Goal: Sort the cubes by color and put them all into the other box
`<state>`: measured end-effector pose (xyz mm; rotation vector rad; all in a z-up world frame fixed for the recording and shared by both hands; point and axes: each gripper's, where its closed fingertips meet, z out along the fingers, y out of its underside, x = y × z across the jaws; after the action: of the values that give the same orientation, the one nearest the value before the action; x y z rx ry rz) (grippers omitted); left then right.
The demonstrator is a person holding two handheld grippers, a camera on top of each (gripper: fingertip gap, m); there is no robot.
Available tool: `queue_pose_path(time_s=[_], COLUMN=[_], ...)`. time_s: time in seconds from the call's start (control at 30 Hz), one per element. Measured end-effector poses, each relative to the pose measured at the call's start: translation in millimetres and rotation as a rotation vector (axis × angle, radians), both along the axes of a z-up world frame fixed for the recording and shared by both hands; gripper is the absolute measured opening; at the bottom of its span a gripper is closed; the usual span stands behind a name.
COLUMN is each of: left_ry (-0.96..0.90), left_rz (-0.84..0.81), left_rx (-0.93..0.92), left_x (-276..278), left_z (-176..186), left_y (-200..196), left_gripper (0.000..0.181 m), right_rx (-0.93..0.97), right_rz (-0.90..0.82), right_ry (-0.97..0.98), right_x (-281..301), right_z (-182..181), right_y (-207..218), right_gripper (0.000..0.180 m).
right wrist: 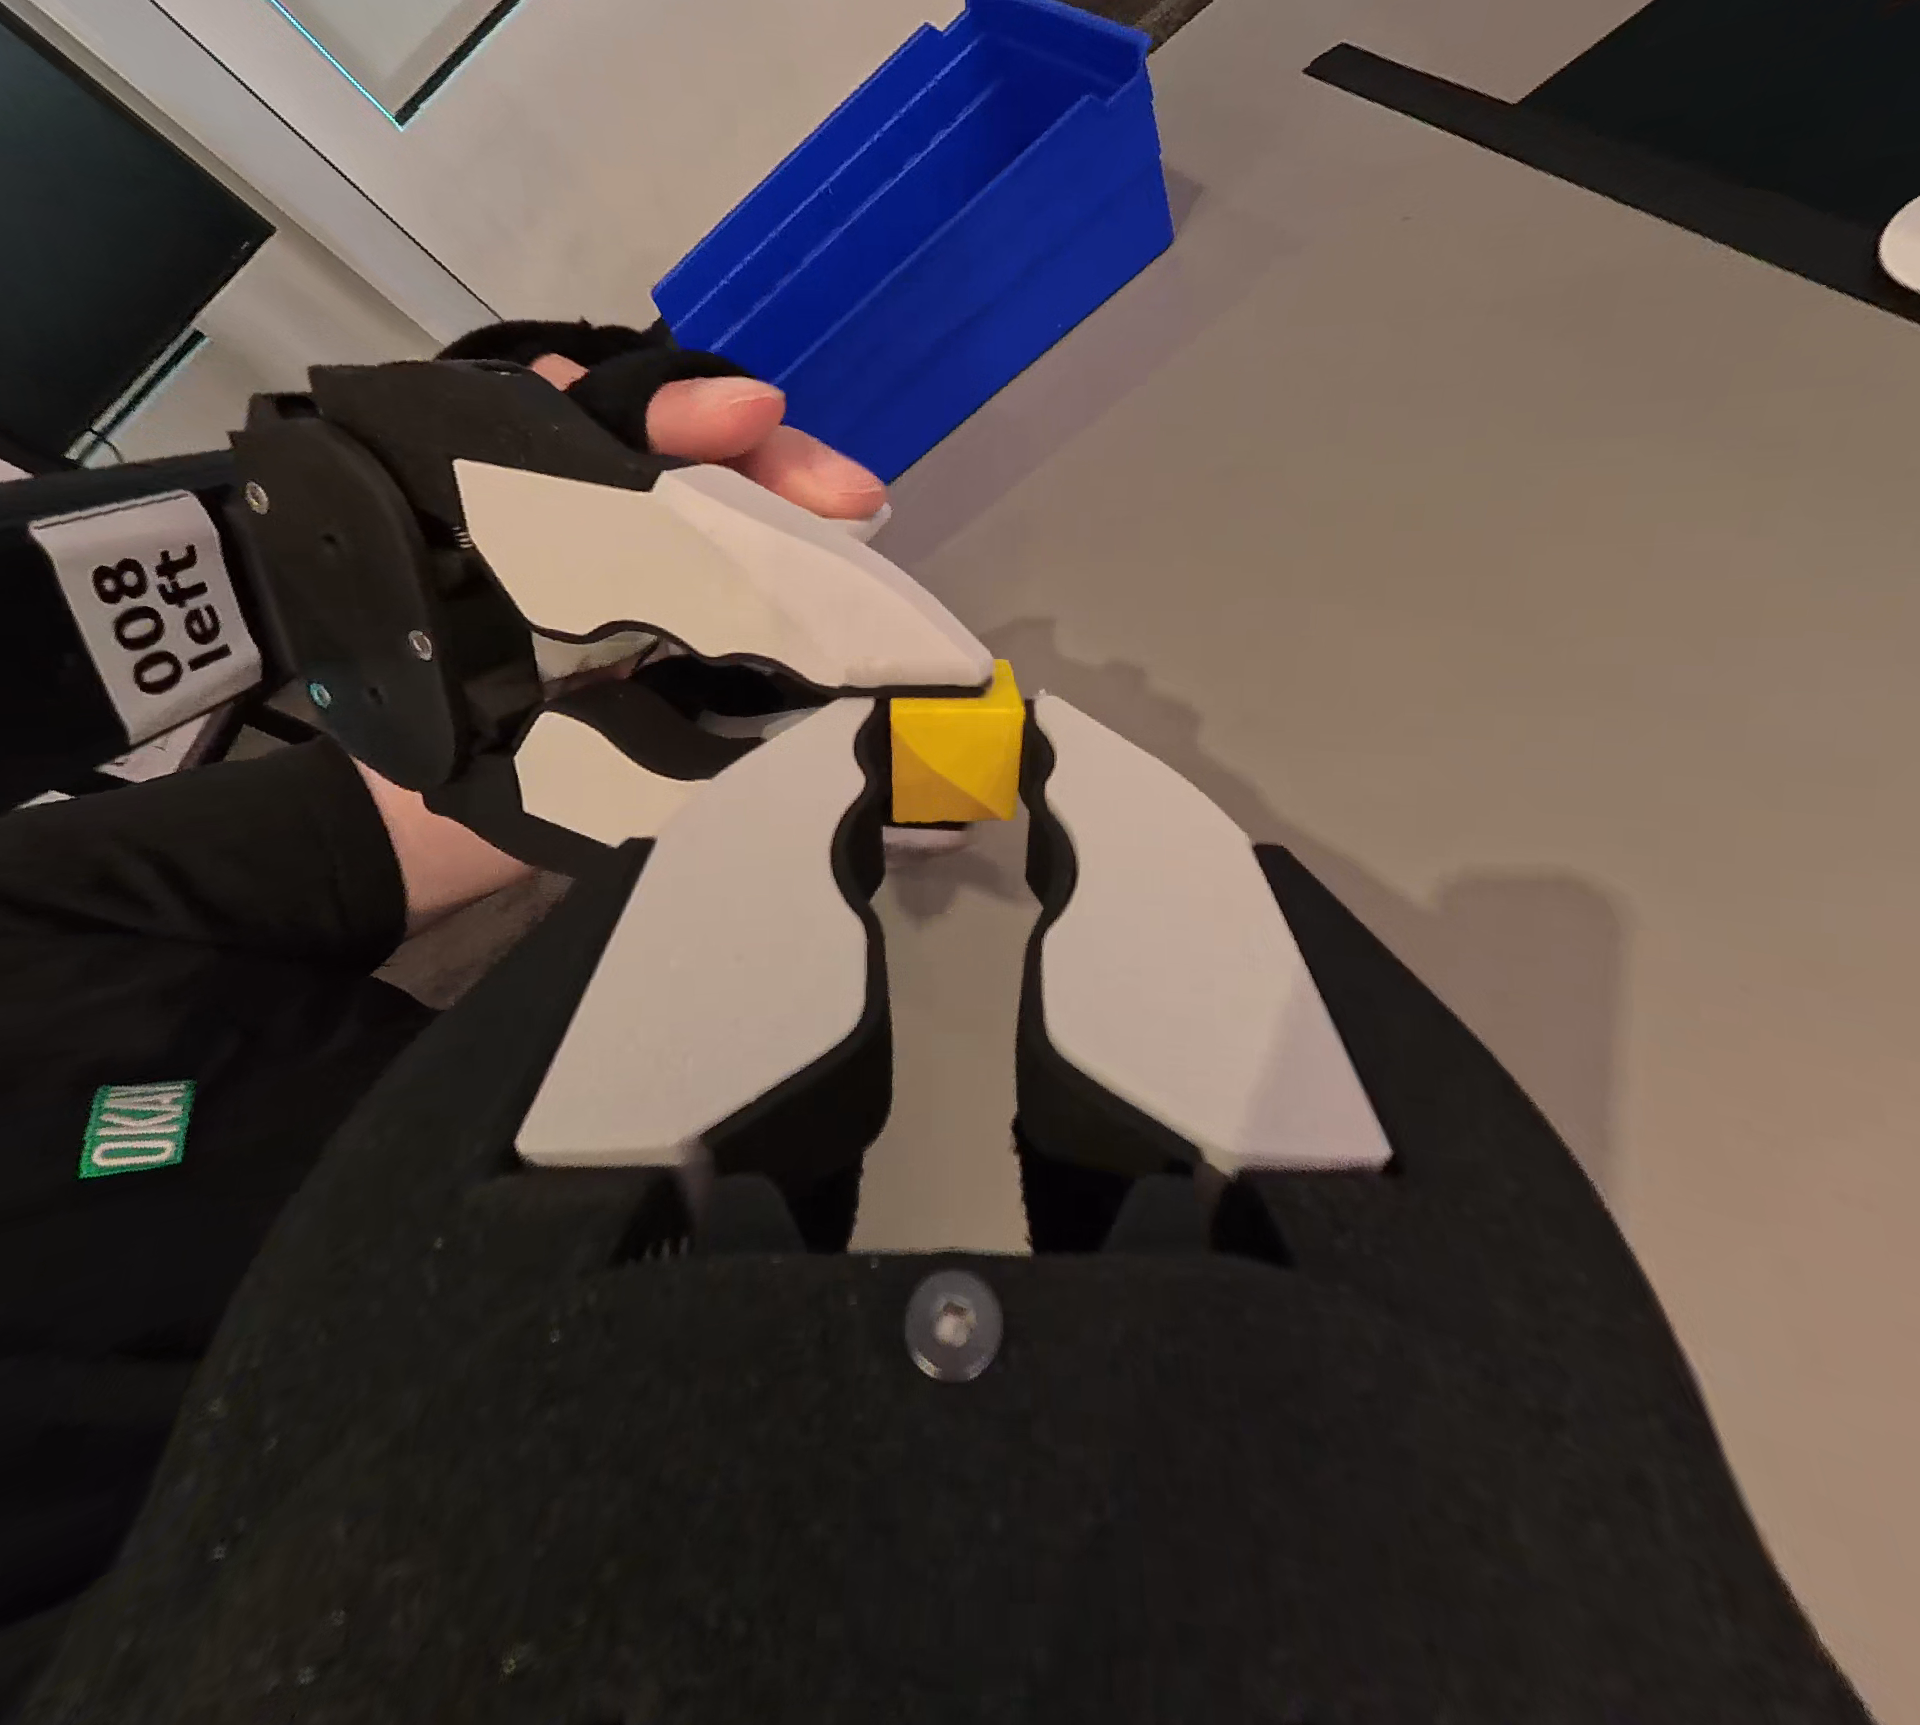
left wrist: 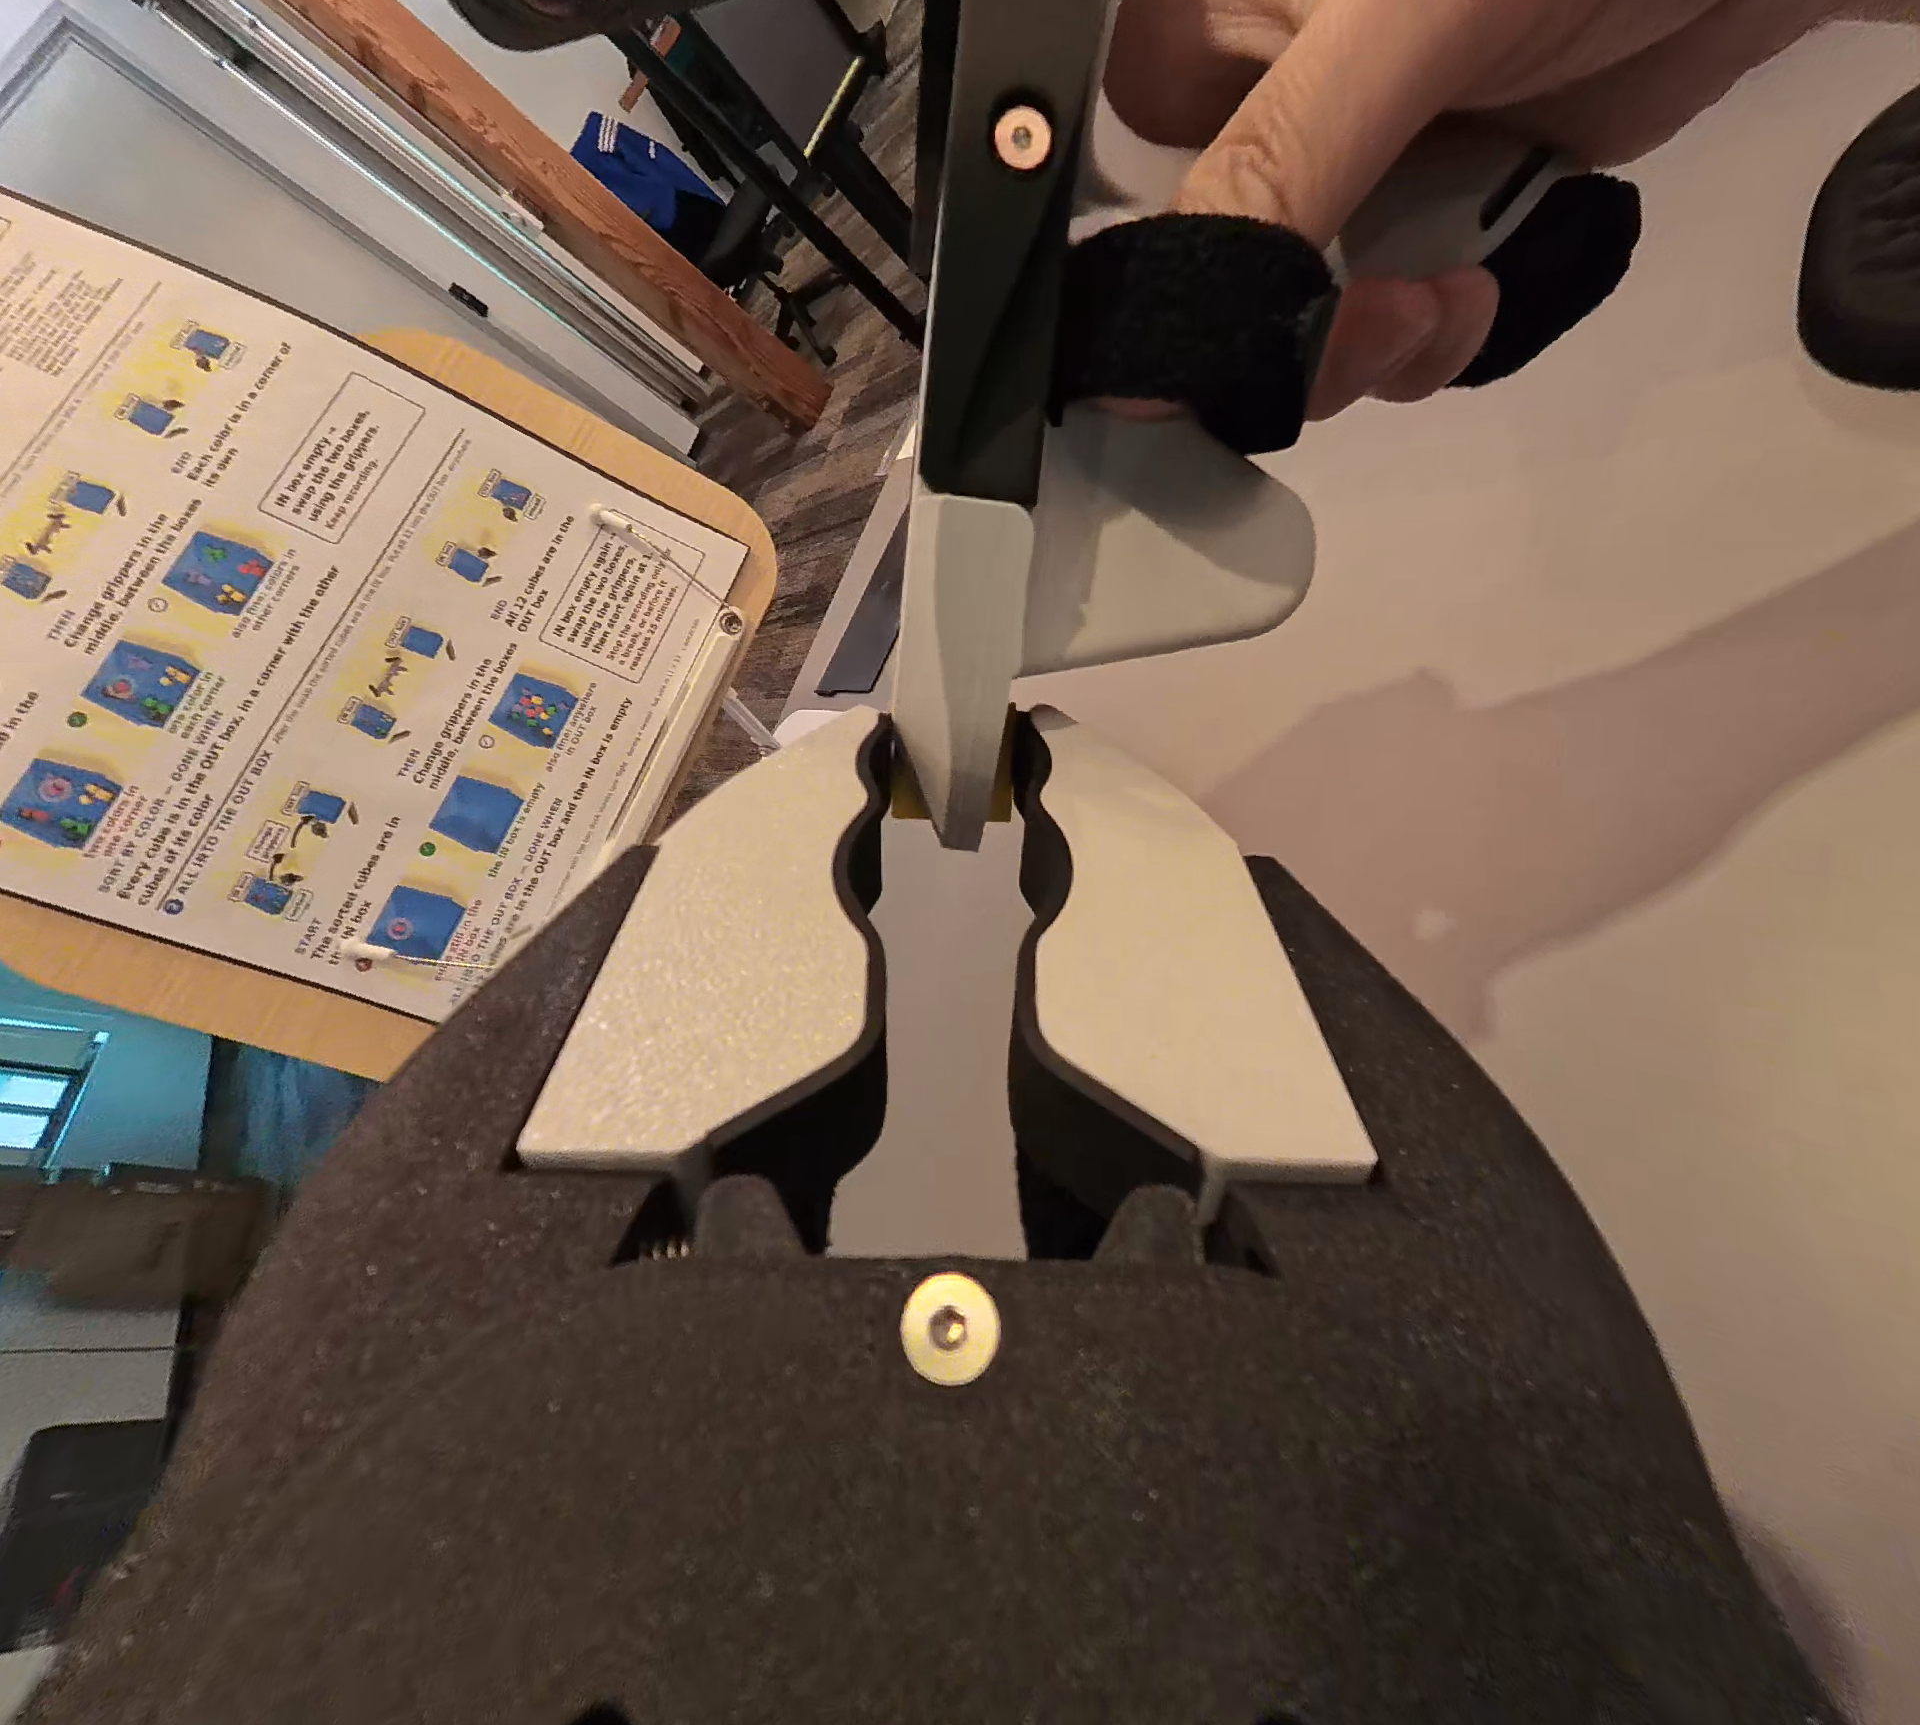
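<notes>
In the left wrist view, my left gripper (left wrist: 951,771) has its fingers drawn close around a small yellow cube (left wrist: 902,800), of which I see only thin yellow edges. The rest is covered by one grey finger of the right gripper (left wrist: 961,719), which comes down from above and crosses between my own fingertips. The hand (left wrist: 1455,65) that carries that gripper fills the upper right. At the left, an instruction sheet (left wrist: 343,636) lies on a wooden board. No box shows in this view.

In the right wrist view, the yellow cube (right wrist: 956,756) sits between the tips of my right gripper (right wrist: 956,761), and both fingers appear to press on its sides. The left gripper (right wrist: 904,740) reaches in from the left; its upper finger lies on the top of the cube and its lower finger passes under it. So both grippers grasp the same cube, held above the grey worktop (right wrist: 1455,636). I judge this to be a handover between the two grippers.

Behind, the blue box (right wrist: 935,221) stands on the worktop, well apart from the cube. The part of its inside that I can see holds no cubes. I judge the task is far from finished: this cube is not yet placed, and I cannot tell where the other cubes and the second box are.
</notes>
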<state>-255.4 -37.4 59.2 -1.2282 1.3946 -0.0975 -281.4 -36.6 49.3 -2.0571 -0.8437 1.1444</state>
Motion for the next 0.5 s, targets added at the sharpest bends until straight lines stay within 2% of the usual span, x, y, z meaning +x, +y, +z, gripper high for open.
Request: queue_pose_path(time_s=[0.2,0.37,0.5], left_ry=[-0.025,-0.04,-0.037], left_rz=[0.044,0.118,0.183], left_rx=[-0.064,-0.134,-0.212], left_x=[-6,-27,-47], left_z=[-11,-24,-43], left_y=[3,6,3], left_gripper=[0.038,0.037,0.034], right_rx=[0.027,0.079,0.118], right_rz=[-0.031,-0.107,-0.214], right_ry=[-0.057,-0.141,-0.21], right_x=[18,65,128], right_z=[-4,-7,-5], right_y=[1,-2,-10], right_gripper=[0.022,0.023,0.022])
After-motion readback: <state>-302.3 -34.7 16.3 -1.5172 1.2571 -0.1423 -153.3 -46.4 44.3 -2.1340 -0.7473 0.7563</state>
